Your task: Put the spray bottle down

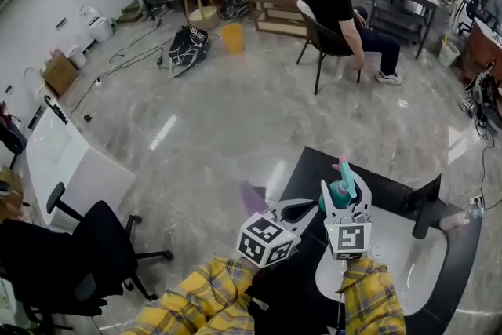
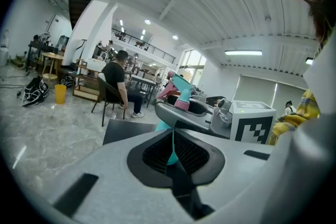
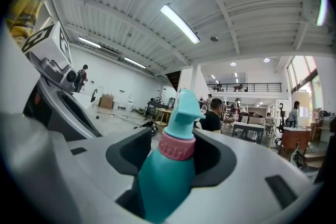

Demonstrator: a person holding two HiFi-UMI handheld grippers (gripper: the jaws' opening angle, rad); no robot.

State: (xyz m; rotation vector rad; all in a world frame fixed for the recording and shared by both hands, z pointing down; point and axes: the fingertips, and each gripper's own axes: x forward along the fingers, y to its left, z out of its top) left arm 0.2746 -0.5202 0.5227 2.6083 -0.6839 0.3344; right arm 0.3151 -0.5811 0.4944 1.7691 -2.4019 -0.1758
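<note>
**Status: bottle in grip, not yet put down**

1. Right gripper (image 1: 346,208): its jaws are closed on the bottle (image 1: 340,189). In the right gripper view the teal body of the bottle (image 3: 169,176) fills the space between the two jaw pads. The pink collar and teal spray head stand clear above them. The bottle leans slightly but is near upright.

2. Left gripper (image 1: 302,209): in the left gripper view the two pads meet along one line (image 2: 173,152), so the jaws are together with nothing between them. It sits just beside the right gripper with its tip turned toward the bottle (image 2: 182,93), and does not appear to touch it.

3. Bottle position: in the head view the bottle is over the near left part of the black table (image 1: 392,192), beside a white oval board (image 1: 400,263). No view shows the base of the bottle. From the way the gripper is carried, the bottle is judged to be off the surface.

4. Progress: the grip is secure and the bottle is already above a usable surface. No part of the put-down is complete.

5. Remaining steps:
   - Lower the bottle until its base rests flat on the table.
   - Part the right jaws.
   - Draw the gripper back without catching the spray head.
</note>
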